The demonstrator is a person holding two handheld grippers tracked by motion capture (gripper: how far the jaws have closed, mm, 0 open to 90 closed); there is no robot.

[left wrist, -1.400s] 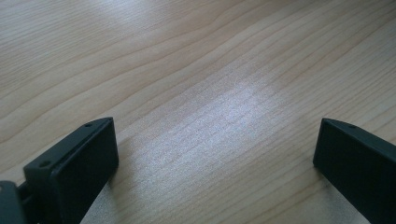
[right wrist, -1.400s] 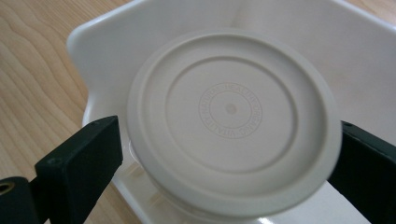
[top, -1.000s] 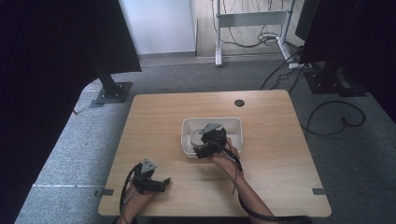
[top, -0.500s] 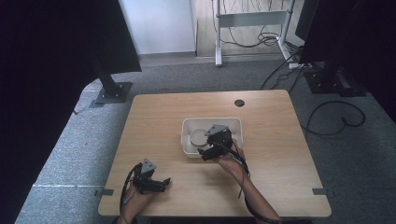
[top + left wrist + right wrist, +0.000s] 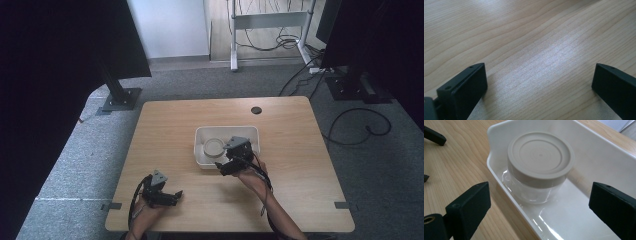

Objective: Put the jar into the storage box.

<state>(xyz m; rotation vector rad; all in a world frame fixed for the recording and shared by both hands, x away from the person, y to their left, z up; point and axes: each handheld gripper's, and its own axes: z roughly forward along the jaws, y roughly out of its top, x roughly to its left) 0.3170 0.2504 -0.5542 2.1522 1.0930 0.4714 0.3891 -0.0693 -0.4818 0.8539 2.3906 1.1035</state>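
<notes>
Right gripper view has the right gripper (image 5: 539, 202) with jaws spread wide and nothing between them, aimed at a jar (image 5: 540, 167) that stands upright in one end of a white tray (image 5: 499, 135). The jar has a clear body and a beige lid (image 5: 540, 155), and it sits near the tray's end wall and just beside the long wall nearest the gripper.

The likely trouble is that near wall. If the gripper closes in low, the jaw on that side could strike or hook the rim and push the light tray across the table (image 5: 165, 125) instead of reaching the jar. A grip on the lid alone might slip, or lift a loose lid off the body; whether it is screwed tight cannot be told.

In the high view the tray (image 5: 250, 131) lies mid-table with bare wood all round, and the far half of the tray is free. The left gripper (image 5: 170, 196) rests near the front edge, its jaws also wide apart over bare wood, well apart from the tray. Coming from above looks the clearest way in.
</notes>
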